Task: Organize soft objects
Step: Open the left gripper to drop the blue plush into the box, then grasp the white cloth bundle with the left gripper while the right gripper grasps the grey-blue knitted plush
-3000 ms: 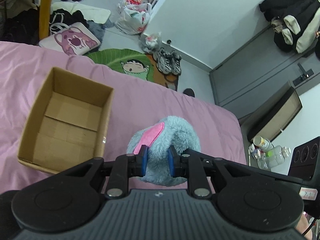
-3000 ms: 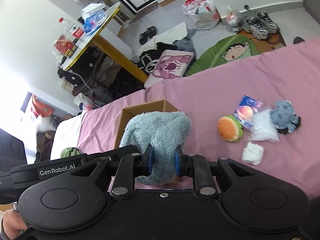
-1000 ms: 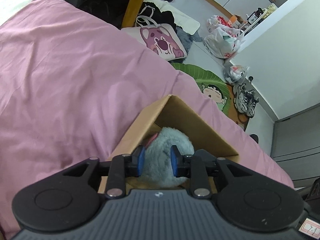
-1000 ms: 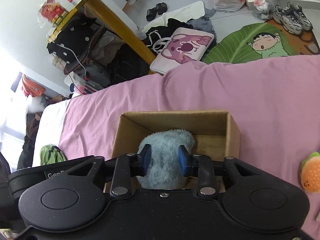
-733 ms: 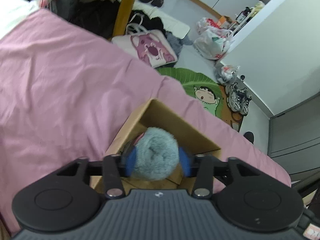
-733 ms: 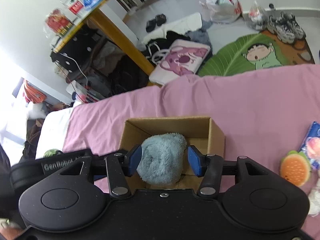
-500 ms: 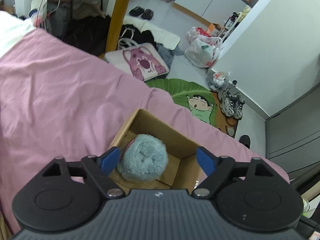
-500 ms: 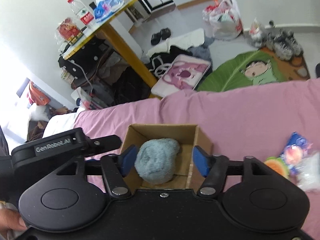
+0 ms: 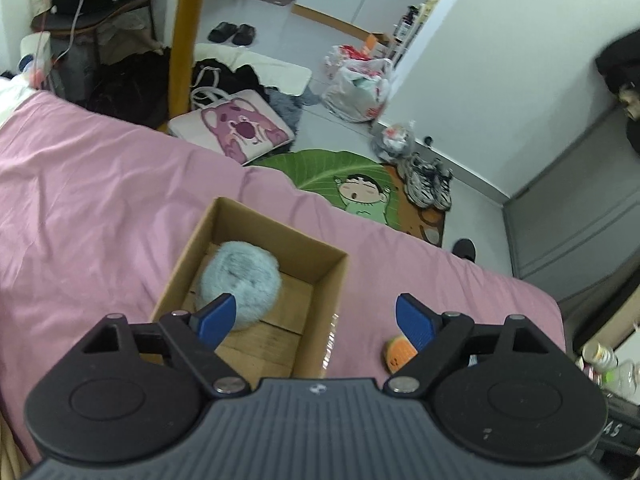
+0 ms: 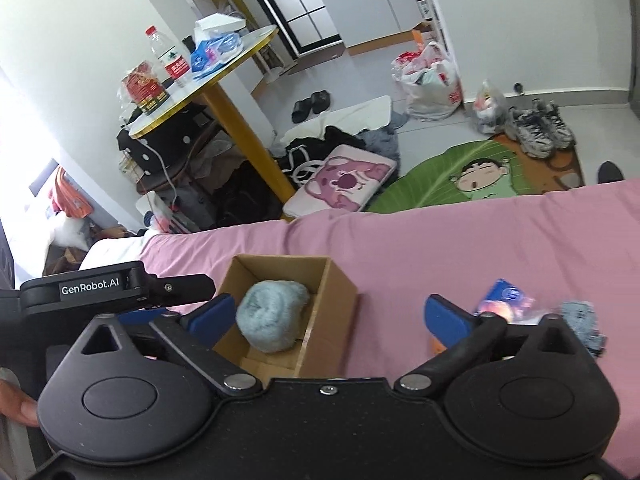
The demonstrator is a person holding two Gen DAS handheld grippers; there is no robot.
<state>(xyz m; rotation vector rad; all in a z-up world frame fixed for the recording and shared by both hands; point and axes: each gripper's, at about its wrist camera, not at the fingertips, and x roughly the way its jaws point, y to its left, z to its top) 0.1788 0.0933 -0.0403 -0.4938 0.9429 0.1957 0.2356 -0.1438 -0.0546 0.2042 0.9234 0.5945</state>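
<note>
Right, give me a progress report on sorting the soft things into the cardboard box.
Done: the fluffy blue plush toy lies inside the brown cardboard box. In hand: nothing; left gripper and right gripper are both open. Left: the orange burger-shaped plush, blue packet and grey-blue fuzzy item sit on the pink bedsheet.

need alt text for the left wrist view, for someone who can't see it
A fluffy pale-blue plush toy lies inside an open brown cardboard box on a pink bedsheet. The left gripper hovers above, jaws wide open and empty, beside an orange burger-shaped plush.

Fluffy blue plush (image 9: 239, 278) lying inside cardboard box (image 9: 320, 292).
</note>
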